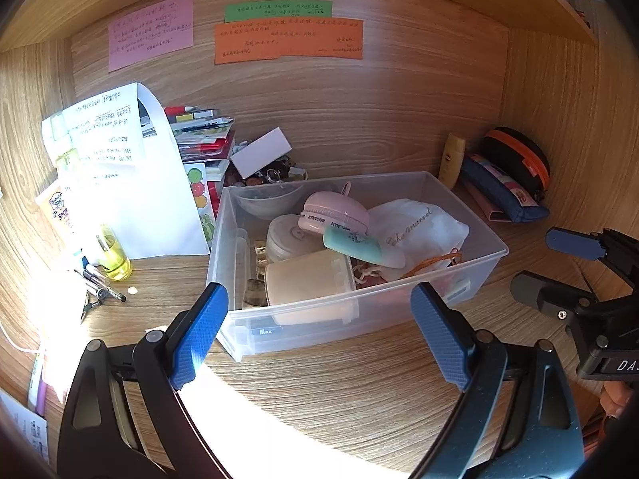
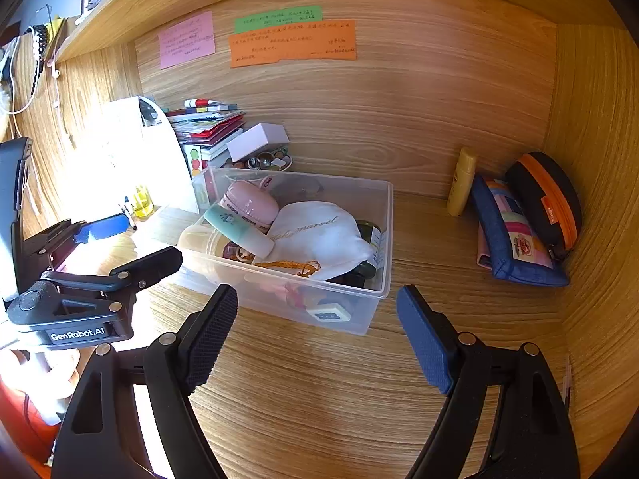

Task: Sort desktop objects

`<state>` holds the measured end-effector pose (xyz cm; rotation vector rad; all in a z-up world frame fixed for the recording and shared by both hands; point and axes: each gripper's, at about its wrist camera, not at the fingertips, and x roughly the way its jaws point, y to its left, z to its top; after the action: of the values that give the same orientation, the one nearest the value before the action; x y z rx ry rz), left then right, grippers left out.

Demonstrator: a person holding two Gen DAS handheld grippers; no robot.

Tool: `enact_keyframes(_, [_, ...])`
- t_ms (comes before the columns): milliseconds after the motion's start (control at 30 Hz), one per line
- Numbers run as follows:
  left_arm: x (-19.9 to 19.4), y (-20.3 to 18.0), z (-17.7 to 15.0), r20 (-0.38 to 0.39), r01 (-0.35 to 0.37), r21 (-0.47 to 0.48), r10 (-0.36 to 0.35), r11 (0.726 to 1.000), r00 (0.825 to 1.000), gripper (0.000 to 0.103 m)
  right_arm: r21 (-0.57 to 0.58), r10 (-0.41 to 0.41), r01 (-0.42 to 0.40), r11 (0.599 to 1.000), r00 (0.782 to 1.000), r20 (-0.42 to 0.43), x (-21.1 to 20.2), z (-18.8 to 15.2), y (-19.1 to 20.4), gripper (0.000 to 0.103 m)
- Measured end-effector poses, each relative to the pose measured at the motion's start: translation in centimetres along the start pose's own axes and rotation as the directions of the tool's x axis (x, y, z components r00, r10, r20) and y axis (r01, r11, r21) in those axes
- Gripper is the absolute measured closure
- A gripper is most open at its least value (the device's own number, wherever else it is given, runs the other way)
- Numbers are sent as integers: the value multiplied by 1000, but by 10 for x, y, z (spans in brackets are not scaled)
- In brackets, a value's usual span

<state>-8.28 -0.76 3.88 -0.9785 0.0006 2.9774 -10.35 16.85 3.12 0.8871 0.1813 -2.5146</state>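
Observation:
A clear plastic bin (image 1: pixel 471 215) (image 2: pixel 383 239) sits mid-desk, filled with a pink round case (image 1: pixel 333 211), a teal tube (image 1: pixel 359 245), a white cloth pouch (image 1: pixel 423 227) (image 2: pixel 319 239), jars and small items. My left gripper (image 1: pixel 319 299) is open and empty, just in front of the bin's near wall. My right gripper (image 2: pixel 317 299) is open and empty, in front of the bin's near right corner. Each gripper shows in the other's view: the right one (image 1: pixel 559 263), the left one (image 2: pixel 131 243).
At the back right stand a yellow tube (image 2: pixel 461 187), a blue pencil pouch (image 2: pixel 515 239) and a black-and-orange case (image 2: pixel 547 195). At the left are papers (image 1: pixel 120 167), stacked books (image 1: pixel 203 135), a white box (image 1: pixel 261 151), a yellow bottle (image 1: pixel 114 257) and pens (image 1: pixel 102 283).

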Motion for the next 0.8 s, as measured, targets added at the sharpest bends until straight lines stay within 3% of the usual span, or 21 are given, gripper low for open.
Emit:
enact_keyframes(667, [0, 3, -1, -4, 15, -2, -15, 1000, 1000, 4, 1, 15, -15, 1000, 1000, -4, 2, 3, 6, 23])
enact_keyframes(800, [-1, 1, -1, 3, -11, 11, 11, 1000, 1000, 3, -5, 13, -13, 1000, 1000, -4, 2, 3, 7, 23])
